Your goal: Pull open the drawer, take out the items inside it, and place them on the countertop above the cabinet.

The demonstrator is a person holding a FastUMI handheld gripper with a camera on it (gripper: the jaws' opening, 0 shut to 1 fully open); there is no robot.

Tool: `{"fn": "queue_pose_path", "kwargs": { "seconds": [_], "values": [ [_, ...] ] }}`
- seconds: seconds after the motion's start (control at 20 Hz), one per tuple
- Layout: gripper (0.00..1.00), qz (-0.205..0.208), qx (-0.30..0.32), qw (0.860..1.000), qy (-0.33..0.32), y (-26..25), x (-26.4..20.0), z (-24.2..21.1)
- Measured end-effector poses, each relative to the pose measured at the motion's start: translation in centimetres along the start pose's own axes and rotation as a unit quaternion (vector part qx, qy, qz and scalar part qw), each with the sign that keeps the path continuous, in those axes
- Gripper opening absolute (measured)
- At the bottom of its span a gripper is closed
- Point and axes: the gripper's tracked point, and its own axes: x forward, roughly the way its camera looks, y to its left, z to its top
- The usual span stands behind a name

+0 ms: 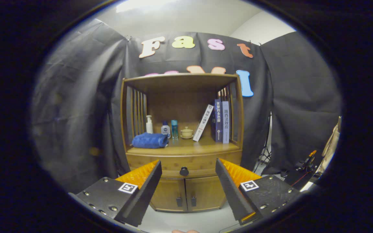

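Nearest to us, our jaws (188, 168) stand wide apart and hold nothing, the two fingers (147, 184) reaching forward on either side of the cabinet's front without touching it. Between them, a little beyond their tips, sits the dark round knob (184, 171) of the drawer (186, 162), which is fully closed, so we cannot see what lies inside it. Below the drawer are the two lower doors (186, 194), both closed, each with a small dark handle near the middle seam. The wooden cabinet (125, 123) stands on a pale floor (186, 221). Above the drawer is the table (186, 147), the open countertop shelf of the cabinet, framed by slatted sides and a top board. On its left lies a folded blue towel (150, 140); just behind it stand a white pump bottle (149, 124), a small white bottle with a blue cap (165, 129) and a slim blue bottle (174, 129). Near the middle is a small cream lidded cup (186, 132). To the right a white book (203, 122) leans against two upright books (222, 121) standing by the right side. Farthest back hangs the black cloth wall (296, 97), with a tripod (265, 152) beside the cabinet.
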Motion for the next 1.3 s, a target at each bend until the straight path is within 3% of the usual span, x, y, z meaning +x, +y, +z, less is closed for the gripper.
{"fn": "queue_pose_path", "kwargs": {
  "seconds": [0.65, 0.8, 0.85, 1.0, 1.2, 1.3],
  "values": [
    [1.00, 0.026, 0.019, 0.998, 0.062, 1.9, 19.1, -15.2],
    [1.00, 0.025, 0.042, 0.997, 0.063, 2.0, 22.3, -16.0],
    [0.94, 0.019, 0.053, 0.996, 0.063, 1.8, 23.3, -16.4],
    [0.76, 0.056, 0.074, 0.992, 0.087, 3.6, 25.2, -17.8],
    [0.43, 0.034, 0.019, 0.998, 0.058, 3.5, 25.1, -17.2],
    [0.37, 0.042, 0.014, 0.997, 0.056, 3.7, 25.0, -17.3]
  ]
}}
